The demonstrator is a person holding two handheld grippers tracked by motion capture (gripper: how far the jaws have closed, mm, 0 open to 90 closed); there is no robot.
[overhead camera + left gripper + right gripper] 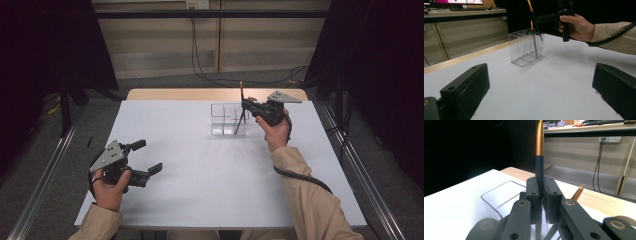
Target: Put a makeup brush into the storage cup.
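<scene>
Right gripper [248, 104] fingers clamp a dark pen [539, 170] over the clear holder [226, 119]; left gripper [148, 157] fingers spread wide

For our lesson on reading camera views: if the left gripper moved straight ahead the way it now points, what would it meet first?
Probably the clear plastic container, slightly left of centre in the left gripper view. The left gripper has bare white table until then, though depth is hard to judge.

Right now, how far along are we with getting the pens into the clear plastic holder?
One gold-tipped pen already leans inside the clear plastic compartment holder. The right gripper is shut on a dark pen with a gold end, upright over the holder, not yet released. Left to do: lower it in and open. The left gripper is open and holds nothing.
</scene>
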